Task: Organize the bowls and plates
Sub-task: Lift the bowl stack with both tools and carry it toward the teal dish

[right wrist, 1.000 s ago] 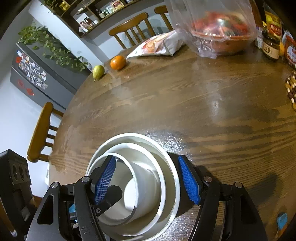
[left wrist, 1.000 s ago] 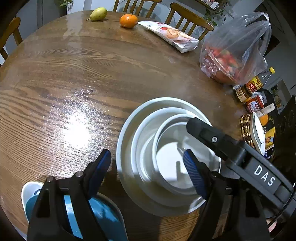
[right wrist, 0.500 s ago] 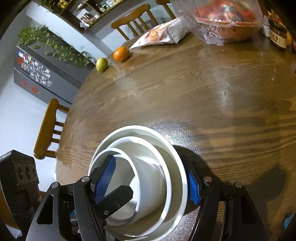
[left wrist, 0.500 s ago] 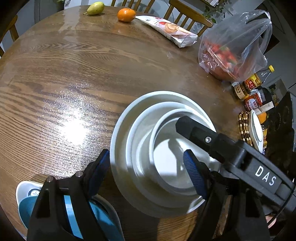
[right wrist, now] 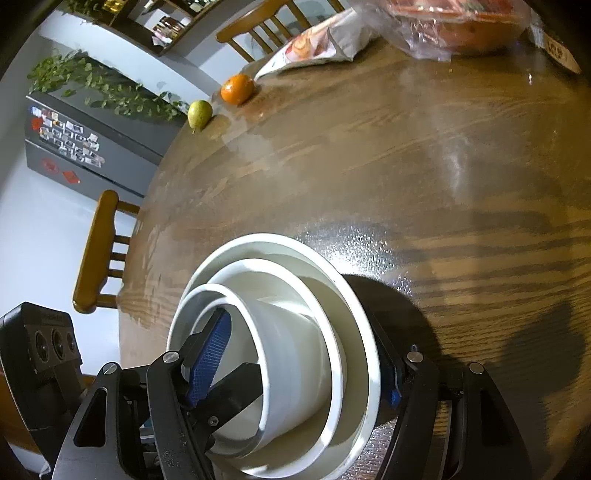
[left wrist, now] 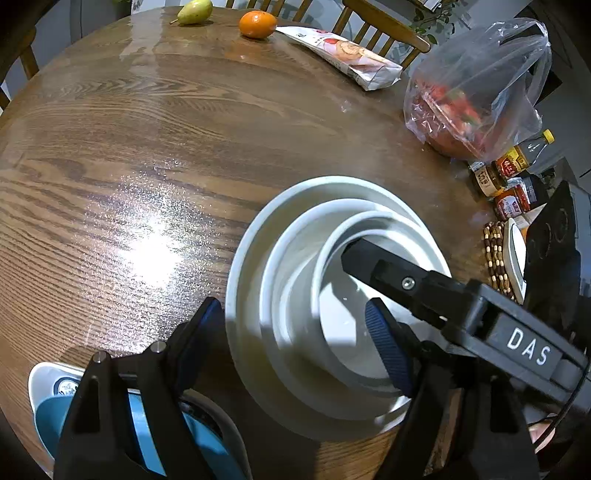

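Left gripper [left wrist: 295, 345] squeezing white bowl stack [left wrist: 295, 258] wall with fingers | right gripper [right wrist: 295, 363] pinching other side, tilting stack above table [left wrist: 147, 147]

Three white bowls [left wrist: 295, 280] nested (tilted) beside blue dishes [left wrist: 48, 413].

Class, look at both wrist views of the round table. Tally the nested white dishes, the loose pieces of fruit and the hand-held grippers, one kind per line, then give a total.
Nested white dishes: 3 (outer dish, middle bowl, inner bowl)
Loose fruit: 2 (pear, orange)
Grippers: 2 (left gripper, right gripper)
Total: 7
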A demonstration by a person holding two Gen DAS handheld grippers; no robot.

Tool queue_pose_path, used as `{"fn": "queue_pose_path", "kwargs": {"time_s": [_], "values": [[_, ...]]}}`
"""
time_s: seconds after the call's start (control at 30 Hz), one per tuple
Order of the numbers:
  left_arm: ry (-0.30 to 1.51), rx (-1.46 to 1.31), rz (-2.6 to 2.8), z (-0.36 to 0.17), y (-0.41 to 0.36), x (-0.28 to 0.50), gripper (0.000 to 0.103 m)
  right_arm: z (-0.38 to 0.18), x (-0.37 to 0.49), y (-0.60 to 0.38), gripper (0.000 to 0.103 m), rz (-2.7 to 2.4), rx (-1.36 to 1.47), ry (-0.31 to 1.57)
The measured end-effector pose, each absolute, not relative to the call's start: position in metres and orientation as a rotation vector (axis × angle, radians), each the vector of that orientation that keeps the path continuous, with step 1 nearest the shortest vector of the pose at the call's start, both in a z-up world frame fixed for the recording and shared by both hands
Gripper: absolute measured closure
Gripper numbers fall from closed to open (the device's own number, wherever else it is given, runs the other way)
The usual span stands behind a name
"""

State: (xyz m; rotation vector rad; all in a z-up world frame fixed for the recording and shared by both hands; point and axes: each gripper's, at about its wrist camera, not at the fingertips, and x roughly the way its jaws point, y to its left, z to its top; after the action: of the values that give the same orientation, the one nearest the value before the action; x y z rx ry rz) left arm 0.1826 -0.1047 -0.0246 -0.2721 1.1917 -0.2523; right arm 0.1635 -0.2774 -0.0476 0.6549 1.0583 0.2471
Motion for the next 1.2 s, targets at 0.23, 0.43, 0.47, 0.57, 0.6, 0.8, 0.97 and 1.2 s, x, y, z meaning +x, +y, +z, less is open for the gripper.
{"fn": "queue_pose_path", "kwargs": {"time_s": [0.23,0.43,0.47,0.57,0.6,0.8,0.97,1.2], "values": [[1.180,-0.259,-0.249,-0.0247,-0.1070,0.1811,0.025,-0.0514,0.1646,-0.2757,0.033,0.241,0.666,1.072],[1.167,-0.262,-0.247,-0.0239,-0.1065,0.1798,0.028,-0.0515,0.1649,-0.2768,0.033,0.242,0.669,1.066],[1.163,-0.265,-0.251,-0.0237,-0.1066,0.1794,0.029,-0.0515,0.1646,-0.2775,0.033,0.243,0.670,1.065],[1.156,-0.275,-0.272,-0.0228,-0.1076,0.1785,0.038,-0.0514,0.1647,-0.2769,0.033,0.246,0.674,1.062],[1.154,-0.278,-0.279,-0.0226,-0.1083,0.1782,0.041,-0.0517,0.1647,-0.2765,0.034,0.250,0.676,1.061],[1.141,-0.268,-0.264,-0.0223,-0.1097,0.1773,0.043,-0.0514,0.1645,-0.2745,0.038,0.235,0.674,1.054],[1.129,-0.241,-0.241,-0.0212,-0.1112,0.1758,0.044,-0.0507,0.1630,-0.2734,0.045,0.209,0.665,1.044],[1.121,-0.239,-0.242,-0.0192,-0.1106,0.1752,0.044,-0.0475,0.1612,-0.2733,0.046,0.208,0.655,1.024]]}}
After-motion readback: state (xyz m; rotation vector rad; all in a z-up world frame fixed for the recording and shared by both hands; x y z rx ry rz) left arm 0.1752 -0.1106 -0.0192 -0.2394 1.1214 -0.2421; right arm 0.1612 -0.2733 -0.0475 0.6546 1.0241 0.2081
